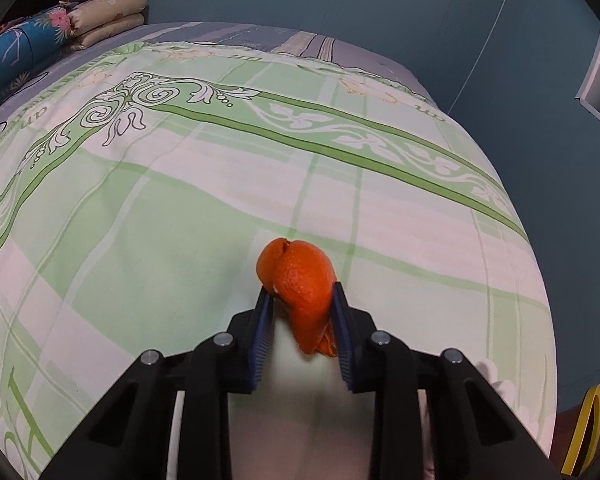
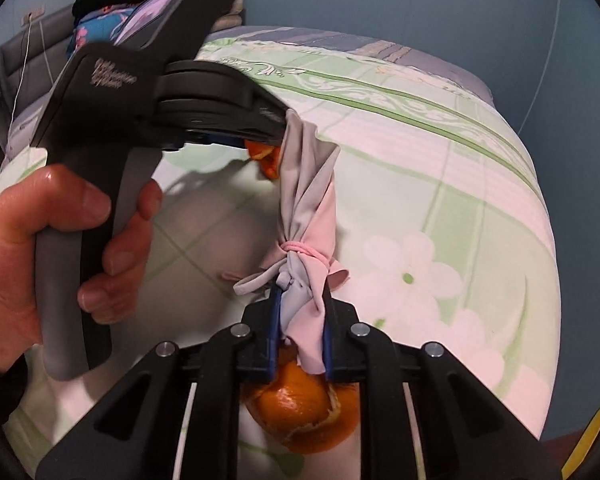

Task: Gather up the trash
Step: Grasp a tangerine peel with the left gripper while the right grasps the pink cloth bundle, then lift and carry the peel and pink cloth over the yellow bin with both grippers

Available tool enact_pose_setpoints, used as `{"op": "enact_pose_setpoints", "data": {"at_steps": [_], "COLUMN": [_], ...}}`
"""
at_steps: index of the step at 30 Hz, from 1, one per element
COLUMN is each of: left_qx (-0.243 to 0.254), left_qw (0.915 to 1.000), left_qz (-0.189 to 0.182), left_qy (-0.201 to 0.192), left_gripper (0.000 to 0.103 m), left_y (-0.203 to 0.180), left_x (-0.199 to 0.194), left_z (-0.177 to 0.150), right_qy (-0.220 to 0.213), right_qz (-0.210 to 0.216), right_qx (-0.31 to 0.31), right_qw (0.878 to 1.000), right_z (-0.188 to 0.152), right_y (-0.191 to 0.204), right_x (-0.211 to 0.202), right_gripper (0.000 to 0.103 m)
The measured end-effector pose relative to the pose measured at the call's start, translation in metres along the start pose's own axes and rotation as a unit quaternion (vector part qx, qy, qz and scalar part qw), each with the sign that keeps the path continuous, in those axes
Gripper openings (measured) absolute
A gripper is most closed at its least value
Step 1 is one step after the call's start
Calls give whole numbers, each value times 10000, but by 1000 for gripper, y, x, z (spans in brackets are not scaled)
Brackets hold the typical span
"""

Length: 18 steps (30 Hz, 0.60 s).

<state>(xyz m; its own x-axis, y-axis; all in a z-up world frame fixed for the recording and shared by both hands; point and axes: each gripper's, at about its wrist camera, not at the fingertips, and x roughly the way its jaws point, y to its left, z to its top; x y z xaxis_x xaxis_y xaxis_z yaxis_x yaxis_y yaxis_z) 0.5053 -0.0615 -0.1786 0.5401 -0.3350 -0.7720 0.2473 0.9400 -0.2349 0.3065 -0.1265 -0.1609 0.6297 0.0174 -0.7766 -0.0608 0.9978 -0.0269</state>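
Pinching a curled piece of bright orange citrus peel (image 1: 300, 292), the left gripper (image 1: 302, 300) has its blue ribbed fingers (image 1: 260, 344) pressed against both flanks of the peel. The peel is pebbled and glossy on its outer skin, folded into two rounded lobes with a crease at the top; its long axis runs along the fingers, broad end pointing away from the camera, narrow tail hanging back between them. It is held just above a bed (image 1: 500, 320) covered by a green-and-white checked sheet with scroll ornaments.

In the right wrist view the right gripper (image 2: 300, 312) has its fingers (image 2: 275, 320) closed on a twisted pink-and-grey cloth (image 2: 308, 208) bound by a pink elastic band (image 2: 304, 257). The cloth stands roughly upright, its upper end touching the tip of the left gripper (image 2: 274, 136), which a person's bare hand (image 2: 60, 248) grips by the handle. A second, larger piece of orange peel (image 2: 300, 412), showing pale pith at torn edges, lies on the bed below the right fingers.
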Motion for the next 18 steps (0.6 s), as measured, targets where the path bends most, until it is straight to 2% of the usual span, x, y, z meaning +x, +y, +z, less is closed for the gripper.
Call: {"op": "enact_pose_setpoints", "data": {"at_steps": [8, 18], "left_qx": [0, -25], "left_qw": [9998, 9982], "left_qz": [-91, -110], "left_qy": [-160, -591], "left_gripper": [26, 26], "left_y": [-2, -1], "left_x": [-27, -95], "left_z": [-4, -33], "right_qy": [2, -84], "right_qz": [286, 548], "right_qx": [368, 527], "right_qw": [9989, 9971], "right_z": [6, 2], "right_y": [-28, -54], "right_x": [-29, -78], "right_gripper": [14, 14]}}
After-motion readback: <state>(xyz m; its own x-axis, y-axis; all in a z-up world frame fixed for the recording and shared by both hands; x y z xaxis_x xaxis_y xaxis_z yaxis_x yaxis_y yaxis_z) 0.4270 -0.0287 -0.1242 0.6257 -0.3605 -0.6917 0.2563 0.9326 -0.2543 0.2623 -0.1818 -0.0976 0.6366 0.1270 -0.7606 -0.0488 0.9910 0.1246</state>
